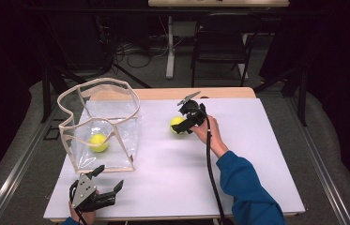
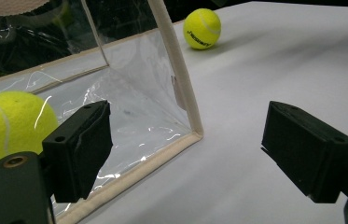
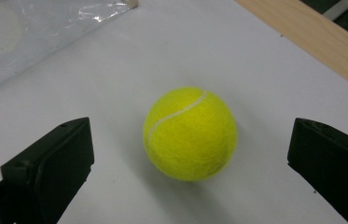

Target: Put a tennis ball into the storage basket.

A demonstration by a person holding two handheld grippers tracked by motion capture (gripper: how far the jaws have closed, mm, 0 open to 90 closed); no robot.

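**Two balls, one bagged, one about to be gripped**

Two tennis balls are in play on the white table [image 1: 257,154]. One ball [image 1: 98,142] already sits inside the clear bag [image 1: 116,98], a transparent plastic tote with cream piping that stands open-mouthed at the table's left. The free tennis ball [image 3: 190,133] lies on the bare surface near the table's middle, well apart from the bag and just inside the wooden far edge [image 3: 311,42].

The right gripper [image 3: 188,158] is lined up squarely on that free ball. Its jaws are spread wide, one on each side, with a gap between each pad and the felt, so nothing is grasped yet. That straddle looks like the set-up for a pinch across the ball's widest part, which seems sensible for a round thing that would roll off a skewed squeeze.

The left gripper [image 1: 98,187] rests low at the table's near edge, just beside the bag's front corner, its jaws likewise released and empty. Placed there, it seems ready to steady the bag's rim or wall when a ball is dropped in.

The free ball is bright yellow-green, fuzzy, with one curved white seam arching over its top; from the left gripper view, dark lettering shows on its side, too small to read. It appears clean and undented.
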